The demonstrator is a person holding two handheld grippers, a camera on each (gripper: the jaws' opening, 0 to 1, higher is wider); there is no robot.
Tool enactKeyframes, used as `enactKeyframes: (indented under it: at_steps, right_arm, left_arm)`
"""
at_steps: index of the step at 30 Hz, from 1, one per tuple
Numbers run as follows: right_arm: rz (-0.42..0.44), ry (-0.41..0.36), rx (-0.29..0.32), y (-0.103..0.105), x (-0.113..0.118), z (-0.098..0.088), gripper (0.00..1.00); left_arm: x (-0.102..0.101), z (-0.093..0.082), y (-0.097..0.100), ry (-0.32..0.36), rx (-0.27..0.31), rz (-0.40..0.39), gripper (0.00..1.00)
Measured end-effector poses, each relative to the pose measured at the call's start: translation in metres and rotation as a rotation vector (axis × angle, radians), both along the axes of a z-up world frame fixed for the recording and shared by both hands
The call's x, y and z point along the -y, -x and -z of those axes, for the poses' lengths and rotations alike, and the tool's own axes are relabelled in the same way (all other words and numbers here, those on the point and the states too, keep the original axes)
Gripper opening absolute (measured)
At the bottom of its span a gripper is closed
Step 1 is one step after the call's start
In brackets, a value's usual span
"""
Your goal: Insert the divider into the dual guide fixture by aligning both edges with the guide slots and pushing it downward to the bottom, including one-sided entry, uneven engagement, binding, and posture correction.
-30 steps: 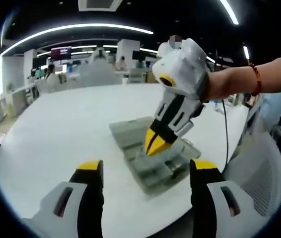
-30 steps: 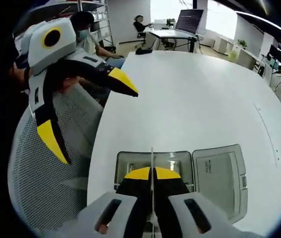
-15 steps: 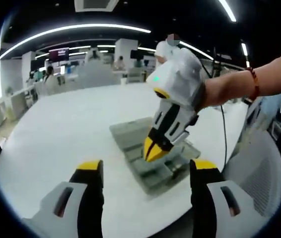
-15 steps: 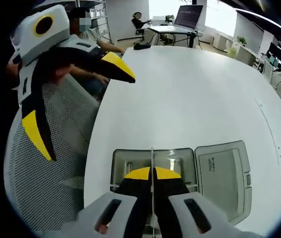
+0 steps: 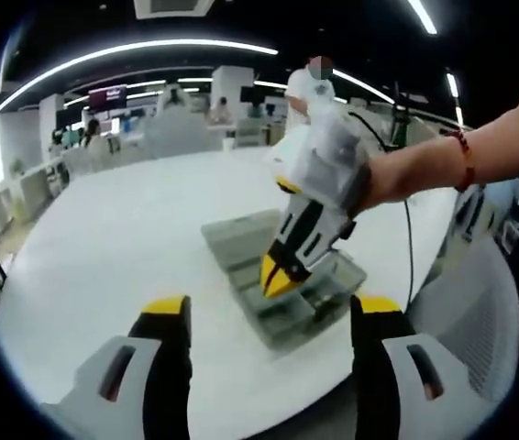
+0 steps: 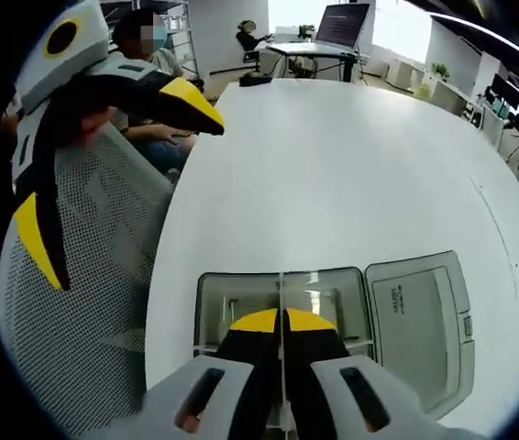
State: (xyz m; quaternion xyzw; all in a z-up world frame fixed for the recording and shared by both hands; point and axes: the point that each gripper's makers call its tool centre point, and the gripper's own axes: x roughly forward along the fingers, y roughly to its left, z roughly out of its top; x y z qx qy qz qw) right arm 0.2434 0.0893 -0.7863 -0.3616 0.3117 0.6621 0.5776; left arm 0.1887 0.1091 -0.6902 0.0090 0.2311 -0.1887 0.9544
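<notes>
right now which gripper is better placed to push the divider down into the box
Right. Its gripper is shut on the thin divider, directly over the open box. The left gripper is open and held back at the table's edge.

Both tongs wear white-grey moulded shells with black jaws tipped in yellow: left tongs [image 5: 270, 316], right tongs [image 6: 282, 323]. A red beaded bracelet [image 5: 465, 148] circles the wrist behind the right tongs.

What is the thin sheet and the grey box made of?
The divider looks like thin clear plastic: seen edge-on, it is a pale line with the box visible past it. The grey box, the fixture, looks like see-through, slightly glossy plastic, with light glinting inside. The right hand-held gripper pinches the divider.
</notes>
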Motion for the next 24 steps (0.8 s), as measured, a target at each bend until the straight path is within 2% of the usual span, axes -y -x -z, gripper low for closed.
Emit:
enactKeyframes:
  at_steps: [11,16,20,24]
  right_arm:
    - [-0.032,0.059,0.033,0.001,-0.003,0.004,0.0]
    - [-0.015,0.059,0.04,-0.001,-0.003,0.007,0.0]
    - [0.033,0.067,0.017,0.0,-0.006,0.009,0.0]
    - [0.024,0.066,-0.007,0.009,-0.005,0.009,0.12]
  left_arm:
    - [0.007,0.001,-0.002,0.0,-0.004,0.02,0.7]
    - [0.007,0.001,-0.002,-0.001,-0.007,0.023,0.7]
    - [0.001,0.003,0.002,-0.002,-0.023,0.022,0.7]
    - [-0.003,0.004,0.003,0.004,-0.031,0.011,0.7]
